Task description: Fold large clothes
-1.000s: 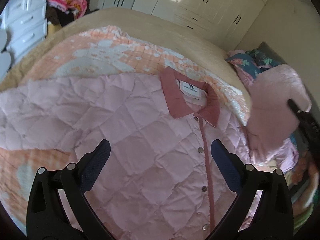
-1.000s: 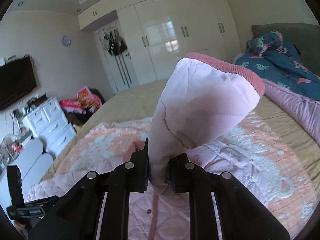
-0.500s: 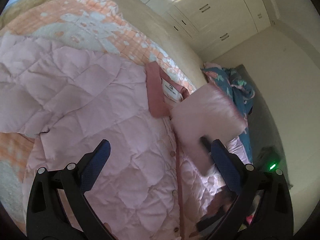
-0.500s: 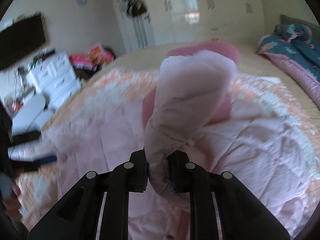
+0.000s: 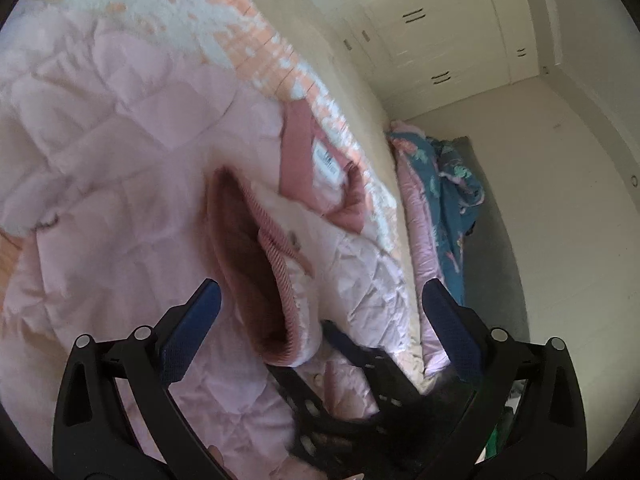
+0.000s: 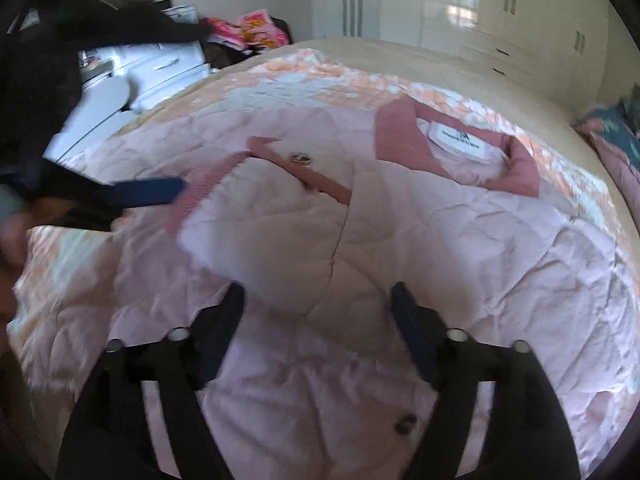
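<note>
A pale pink quilted jacket point(image 6: 460, 248) with a darker pink collar point(image 6: 400, 132) lies face up on the bed. One sleeve point(image 6: 260, 220) lies folded across its chest, its ribbed cuff point(image 5: 276, 280) near the collar. My right gripper point(image 6: 318, 304) is open just above the folded sleeve, holding nothing. My left gripper point(image 5: 320, 304) is open over the cuff; in the right wrist view one of its blue fingers point(image 6: 148, 192) reaches the cuff from the left. The right gripper's fingers point(image 5: 348, 344) show below the cuff in the left wrist view.
The jacket lies on an orange and white patterned blanket point(image 6: 304, 76) over a beige bed. A teal and pink duvet point(image 5: 444, 184) is piled at the head. White drawers point(image 6: 160, 68) and a heap of clothes point(image 6: 256, 28) stand beyond the bed; white wardrobes point(image 5: 440, 32) line the wall.
My right gripper carried the sleeve down across the jacket's chest and let it go; its jaws now stand open. My left gripper swung in over the cuff.
</note>
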Demonstrator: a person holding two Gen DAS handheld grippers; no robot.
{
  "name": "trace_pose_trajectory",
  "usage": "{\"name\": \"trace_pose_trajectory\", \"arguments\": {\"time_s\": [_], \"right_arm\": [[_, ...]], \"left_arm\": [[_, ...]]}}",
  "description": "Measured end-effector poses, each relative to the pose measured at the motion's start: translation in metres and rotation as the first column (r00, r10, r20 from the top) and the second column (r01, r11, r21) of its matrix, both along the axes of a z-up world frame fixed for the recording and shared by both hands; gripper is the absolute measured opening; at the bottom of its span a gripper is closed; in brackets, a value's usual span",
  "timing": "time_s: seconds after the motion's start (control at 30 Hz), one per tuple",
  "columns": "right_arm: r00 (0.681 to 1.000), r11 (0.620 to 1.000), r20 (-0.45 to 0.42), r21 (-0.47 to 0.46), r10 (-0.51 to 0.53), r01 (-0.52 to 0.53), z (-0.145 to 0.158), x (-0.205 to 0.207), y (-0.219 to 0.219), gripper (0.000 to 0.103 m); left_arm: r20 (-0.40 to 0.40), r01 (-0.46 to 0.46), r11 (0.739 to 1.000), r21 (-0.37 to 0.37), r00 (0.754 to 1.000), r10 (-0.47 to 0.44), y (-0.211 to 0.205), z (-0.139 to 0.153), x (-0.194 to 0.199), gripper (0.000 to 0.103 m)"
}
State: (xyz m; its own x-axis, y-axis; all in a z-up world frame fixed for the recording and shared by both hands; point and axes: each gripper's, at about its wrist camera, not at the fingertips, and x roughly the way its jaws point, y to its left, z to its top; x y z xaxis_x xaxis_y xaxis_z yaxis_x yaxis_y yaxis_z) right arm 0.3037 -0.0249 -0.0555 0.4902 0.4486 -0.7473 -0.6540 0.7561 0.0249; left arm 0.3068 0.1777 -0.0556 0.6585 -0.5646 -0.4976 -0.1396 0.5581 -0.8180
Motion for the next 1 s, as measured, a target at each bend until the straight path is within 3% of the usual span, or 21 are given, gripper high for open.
{"name": "trace_pose_trajectory", "arguments": {"time_s": [0.13,0.2,0.27,0.3,0.33,0.37,0.4,0.43,0.53,0.63,0.7,0.8,1.0], "right_arm": [[1.000,0.996,-0.012,0.088,-0.027,0.028,0.023,-0.002,-0.039,0.084],[0.996,0.990,-0.013,0.113,-0.083,0.084,0.029,0.005,-0.064,0.084],[0.986,0.978,-0.013,0.125,-0.166,0.166,0.034,0.015,-0.097,0.084],[0.981,0.973,-0.017,0.127,-0.191,0.191,0.034,0.018,-0.106,0.083],[0.972,0.963,-0.030,0.133,-0.233,0.235,0.034,0.025,-0.123,0.082],[0.963,0.953,-0.039,0.137,-0.268,0.270,0.034,0.030,-0.137,0.080],[0.953,0.942,-0.047,0.141,-0.300,0.304,0.034,0.034,-0.150,0.079],[0.937,0.925,-0.055,0.150,-0.346,0.350,0.035,0.040,-0.169,0.078],[0.898,0.883,-0.072,0.165,-0.434,0.440,0.035,0.055,-0.204,0.078],[0.875,0.863,-0.092,0.145,-0.475,0.484,0.025,0.069,-0.220,0.078],[0.867,0.862,-0.114,0.107,-0.485,0.496,0.012,0.077,-0.223,0.078],[0.860,0.862,-0.144,0.069,-0.489,0.502,-0.006,0.085,-0.223,0.078],[0.852,0.860,-0.135,-0.002,-0.505,0.509,-0.027,0.089,-0.216,0.079]], "left_arm": [[-0.072,0.030,0.999,0.024,0.997,-0.028,-0.012,-0.017,0.005,0.094],[-0.103,0.039,0.996,0.080,0.994,-0.031,-0.019,-0.024,0.008,0.093],[-0.125,0.044,0.986,0.162,0.992,-0.023,-0.027,-0.027,0.009,0.073],[-0.130,0.048,0.978,0.204,0.991,-0.021,-0.031,-0.031,0.010,0.042],[-0.135,0.045,0.974,0.224,0.991,-0.015,-0.033,-0.032,0.010,0.028],[-0.131,0.038,0.970,0.241,0.991,-0.006,-0.034,-0.032,0.009,0.024],[-0.120,0.029,0.966,0.256,0.993,0.002,-0.034,-0.030,0.010,0.012],[-0.094,0.015,0.963,0.268,0.996,0.010,-0.032,-0.024,0.009,0.010],[0.010,-0.023,0.947,0.320,1.000,0.020,-0.026,0.004,0.007,0.009],[0.052,-0.050,0.919,0.391,0.998,0.032,-0.018,0.018,0.008,0.009],[0.037,-0.057,0.887,0.458,0.998,0.045,-0.016,0.015,0.014,0.009],[-0.048,-0.016,0.884,0.467,0.998,0.043,-0.011,-0.006,0.019,0.009],[-0.109,0.019,0.851,0.524,0.993,0.045,-0.015,-0.023,0.026,0.016]]}}
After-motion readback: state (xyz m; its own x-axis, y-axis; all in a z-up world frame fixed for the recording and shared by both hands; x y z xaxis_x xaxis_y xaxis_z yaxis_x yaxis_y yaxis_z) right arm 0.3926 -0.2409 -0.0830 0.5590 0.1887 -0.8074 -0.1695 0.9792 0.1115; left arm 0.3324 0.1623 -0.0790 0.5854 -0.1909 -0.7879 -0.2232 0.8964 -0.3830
